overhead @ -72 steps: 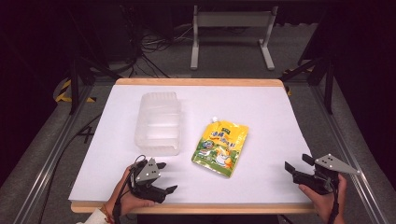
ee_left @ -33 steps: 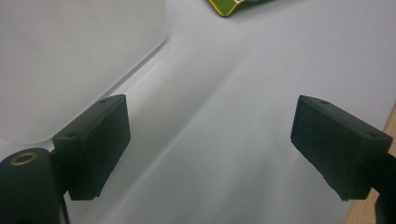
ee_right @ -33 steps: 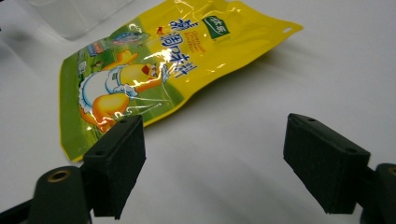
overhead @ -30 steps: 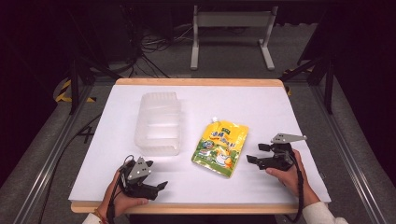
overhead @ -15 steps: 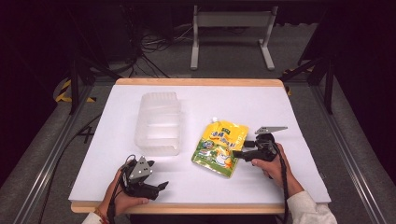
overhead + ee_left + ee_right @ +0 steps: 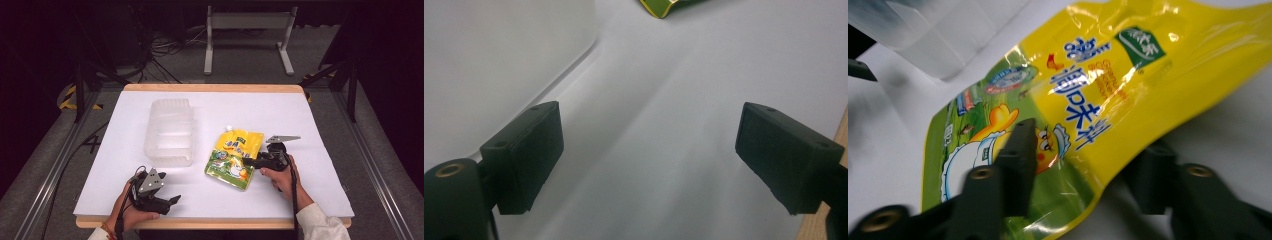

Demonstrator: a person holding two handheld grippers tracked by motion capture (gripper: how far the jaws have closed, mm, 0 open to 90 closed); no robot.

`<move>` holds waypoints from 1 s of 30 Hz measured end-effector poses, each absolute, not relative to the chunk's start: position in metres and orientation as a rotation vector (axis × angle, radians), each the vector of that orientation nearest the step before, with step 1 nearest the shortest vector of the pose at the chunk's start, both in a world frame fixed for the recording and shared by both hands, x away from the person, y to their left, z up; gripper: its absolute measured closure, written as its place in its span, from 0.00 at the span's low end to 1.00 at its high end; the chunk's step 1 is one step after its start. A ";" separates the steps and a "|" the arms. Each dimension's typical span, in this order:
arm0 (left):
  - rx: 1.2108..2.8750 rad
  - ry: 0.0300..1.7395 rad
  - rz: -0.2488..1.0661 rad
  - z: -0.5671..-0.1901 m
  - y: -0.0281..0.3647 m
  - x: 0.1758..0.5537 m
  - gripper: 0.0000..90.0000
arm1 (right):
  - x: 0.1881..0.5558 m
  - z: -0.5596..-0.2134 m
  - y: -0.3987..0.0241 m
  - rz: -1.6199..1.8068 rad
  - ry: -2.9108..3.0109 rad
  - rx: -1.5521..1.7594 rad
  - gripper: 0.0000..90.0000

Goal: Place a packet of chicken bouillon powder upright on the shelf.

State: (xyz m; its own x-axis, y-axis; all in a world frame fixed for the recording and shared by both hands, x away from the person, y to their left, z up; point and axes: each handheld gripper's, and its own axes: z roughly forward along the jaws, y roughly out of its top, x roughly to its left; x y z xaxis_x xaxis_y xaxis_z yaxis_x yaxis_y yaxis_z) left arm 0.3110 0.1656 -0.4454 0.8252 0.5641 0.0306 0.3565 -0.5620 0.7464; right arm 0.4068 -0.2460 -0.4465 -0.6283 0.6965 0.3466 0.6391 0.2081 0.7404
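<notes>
A yellow and green spouted pouch (image 6: 232, 157) with a cartoon duck lies flat right of the table's middle. My right gripper (image 6: 248, 161) reaches its right edge from the right; its jaws have just been closing. In the right gripper view the pouch (image 6: 1108, 95) sits between them, one jaw on top of the printed face and the other under the lifted edge, so the right gripper (image 6: 1088, 150) pinches it. My left gripper (image 6: 172, 201) rests open near the front left edge, and in its own view the left gripper (image 6: 649, 145) holds nothing.
A clear ribbed plastic container (image 6: 169, 131) stands left of the pouch and behind my left hand. The white table sheet (image 6: 300, 110) ends at a wooden front edge. A metal stand and cables are on the floor beyond the table.
My right hand has come in from the right front corner to the pouch, and its jaws have narrowed onto the pouch's edge. The left hand has stayed put.
</notes>
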 end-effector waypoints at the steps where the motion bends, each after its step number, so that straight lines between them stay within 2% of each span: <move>1: 2.223 0.671 0.342 -0.445 0.166 0.311 0.14 | 0.407 -0.447 -0.246 1.415 2.392 1.325 0.66; 3: 2.227 0.666 0.340 -0.445 0.165 0.311 0.14 | 0.403 -0.444 -0.248 1.419 2.358 1.307 0.80; 6: 2.224 0.662 0.342 -0.445 0.165 0.311 0.14 | 0.398 -0.437 -0.249 1.471 2.319 1.253 0.93; 9: 2.218 0.663 0.337 -0.445 0.164 0.310 0.14 | 0.391 -0.429 -0.248 1.501 2.294 1.174 0.97; 18: 2.204 0.627 0.349 -0.439 0.160 0.309 0.17 | 0.368 -0.405 -0.242 1.567 2.267 0.969 1.00; 30: 2.072 0.479 0.372 -0.392 0.118 0.316 0.21 | 0.333 -0.376 -0.231 1.608 2.231 0.758 1.00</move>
